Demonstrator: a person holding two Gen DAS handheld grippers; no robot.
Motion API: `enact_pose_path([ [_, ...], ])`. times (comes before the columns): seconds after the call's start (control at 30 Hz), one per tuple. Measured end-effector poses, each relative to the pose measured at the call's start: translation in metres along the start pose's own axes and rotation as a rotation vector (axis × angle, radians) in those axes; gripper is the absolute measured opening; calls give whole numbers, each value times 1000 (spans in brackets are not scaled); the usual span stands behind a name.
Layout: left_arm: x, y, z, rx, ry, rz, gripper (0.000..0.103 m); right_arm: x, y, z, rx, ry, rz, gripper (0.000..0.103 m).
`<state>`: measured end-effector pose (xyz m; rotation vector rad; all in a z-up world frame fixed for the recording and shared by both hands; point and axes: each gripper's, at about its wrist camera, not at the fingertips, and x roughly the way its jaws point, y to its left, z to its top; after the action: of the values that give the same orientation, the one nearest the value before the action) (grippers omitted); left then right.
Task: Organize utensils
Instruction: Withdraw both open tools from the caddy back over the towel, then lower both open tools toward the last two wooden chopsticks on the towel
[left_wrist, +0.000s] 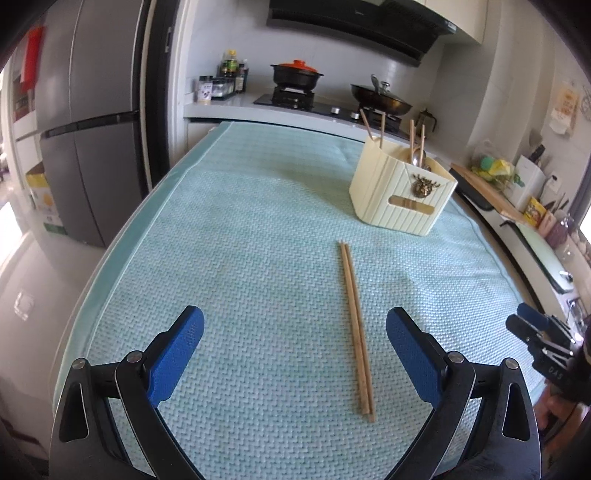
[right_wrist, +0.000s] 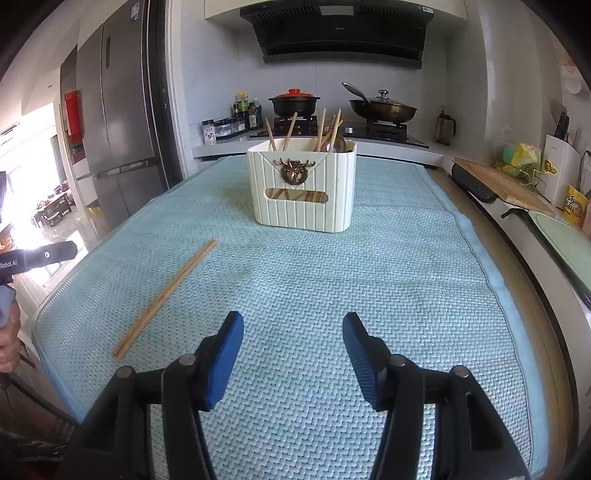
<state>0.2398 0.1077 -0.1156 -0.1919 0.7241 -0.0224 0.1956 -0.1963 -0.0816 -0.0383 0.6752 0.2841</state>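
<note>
A pair of wooden chopsticks (left_wrist: 356, 326) lies side by side on the light blue mat (left_wrist: 240, 258), pointing toward a cream utensil holder (left_wrist: 400, 192) with a brass stag emblem. My left gripper (left_wrist: 295, 325) is open above the mat; the chopsticks lie between its blue fingers, nearer the right one. In the right wrist view the chopsticks (right_wrist: 166, 295) lie to the left on the mat (right_wrist: 369, 277), and the holder (right_wrist: 304, 186), with several chopsticks and a spoon standing in it, is straight ahead. My right gripper (right_wrist: 293, 328) is open over bare mat with nothing between its fingers.
A stove behind the table carries a black pot with an orange lid (right_wrist: 294, 102) and a lidded wok (right_wrist: 382, 107). A grey fridge (right_wrist: 118, 122) stands at the left. A cutting board (right_wrist: 502, 184) and a sink counter run along the right edge.
</note>
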Motion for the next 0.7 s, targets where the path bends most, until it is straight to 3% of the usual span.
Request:
enact_pose_path([
  [0.37, 11, 7, -18, 12, 28, 44, 99, 75, 60, 10, 15, 187, 190, 56],
  [0.4, 10, 9, -19, 12, 25, 50, 99, 81, 66, 14, 17, 192, 203, 55],
  [0.47, 9, 15, -20, -8, 26, 51, 99, 94, 80, 22, 10, 208, 235, 38],
  [0.57, 10, 24, -22, -45, 36, 46, 99, 118, 100, 29, -3, 255, 274, 25],
  [0.7, 11, 28, -27, -47, 45, 59, 99, 140, 115, 29, 12, 291, 288, 24],
])
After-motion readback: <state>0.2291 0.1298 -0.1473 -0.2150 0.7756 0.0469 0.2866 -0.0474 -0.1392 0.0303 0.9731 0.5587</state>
